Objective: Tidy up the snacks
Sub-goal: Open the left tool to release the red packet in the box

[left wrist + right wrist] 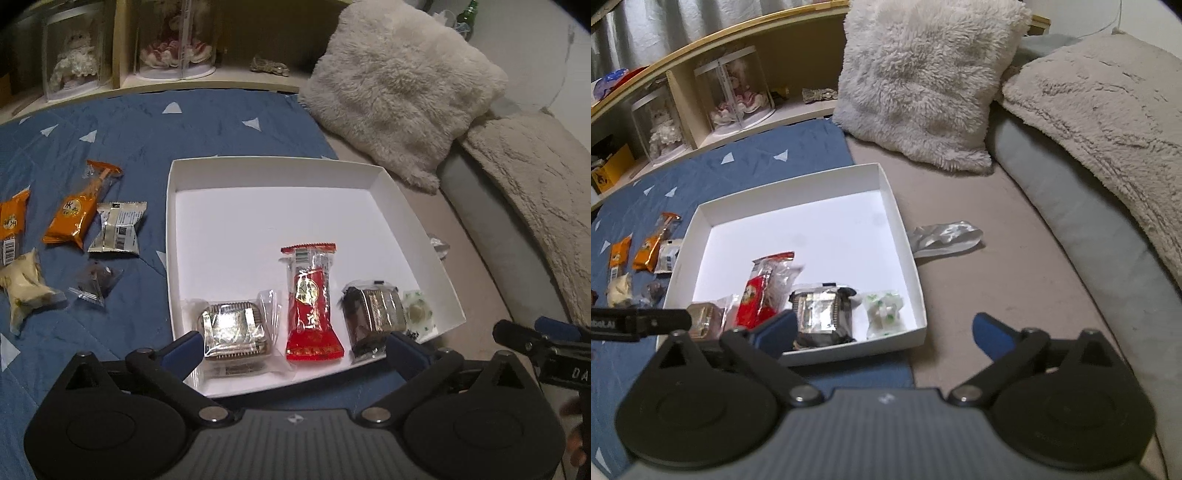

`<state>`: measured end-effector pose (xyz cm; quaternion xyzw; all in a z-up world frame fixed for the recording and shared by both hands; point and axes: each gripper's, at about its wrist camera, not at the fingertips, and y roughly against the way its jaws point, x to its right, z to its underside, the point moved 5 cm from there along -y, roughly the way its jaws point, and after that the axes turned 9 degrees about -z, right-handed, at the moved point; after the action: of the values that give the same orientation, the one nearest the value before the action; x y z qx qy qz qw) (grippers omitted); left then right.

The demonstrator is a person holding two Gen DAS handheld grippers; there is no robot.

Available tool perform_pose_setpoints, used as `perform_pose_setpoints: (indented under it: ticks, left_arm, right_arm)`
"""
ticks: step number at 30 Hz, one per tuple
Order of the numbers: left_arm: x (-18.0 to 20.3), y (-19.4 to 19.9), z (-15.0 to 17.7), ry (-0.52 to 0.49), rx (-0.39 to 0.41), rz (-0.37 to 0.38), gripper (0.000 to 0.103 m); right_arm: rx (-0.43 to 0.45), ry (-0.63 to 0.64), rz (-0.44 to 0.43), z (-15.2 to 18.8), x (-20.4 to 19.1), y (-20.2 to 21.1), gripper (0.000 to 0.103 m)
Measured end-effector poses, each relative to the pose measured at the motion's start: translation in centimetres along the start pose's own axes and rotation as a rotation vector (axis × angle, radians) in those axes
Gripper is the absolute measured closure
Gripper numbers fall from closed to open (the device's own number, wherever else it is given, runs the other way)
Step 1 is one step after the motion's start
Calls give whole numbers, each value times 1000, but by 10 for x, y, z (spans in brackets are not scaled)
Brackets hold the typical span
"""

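Mostly blue quilt (110, 122), fluffy pillow (399, 85), wooden shelf (207, 79)

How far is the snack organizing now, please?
Done: four snacks lie along the near edge of the white box, the red packet among them. In hand: nothing; left tongs and right tongs are open. Left: about six on the blue quilt, one silver packet right of the box.

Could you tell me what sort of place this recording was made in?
Probably a bedroom: a blue quilt as work surface, a fluffy pillow and blanket, and headboard shelves with cased dolls.
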<state>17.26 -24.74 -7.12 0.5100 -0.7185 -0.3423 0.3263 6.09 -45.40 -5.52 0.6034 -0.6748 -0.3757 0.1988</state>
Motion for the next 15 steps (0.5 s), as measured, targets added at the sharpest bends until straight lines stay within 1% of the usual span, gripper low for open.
perform_pose_setpoints:
  ticks: [4,8,15]
  left_arm:
    - [-6,8,3,-14,10,-2,0]
    - [-18,14,5,-6,22,-9,0]
    - [-57,24,3,23,55,-44,0]
  right_arm:
    - [1,4,1,1,-6,5,1]
    - [3,24,-2,-1,-14,5,1]
    - [7,36,-17,-3,-36,-2,1]
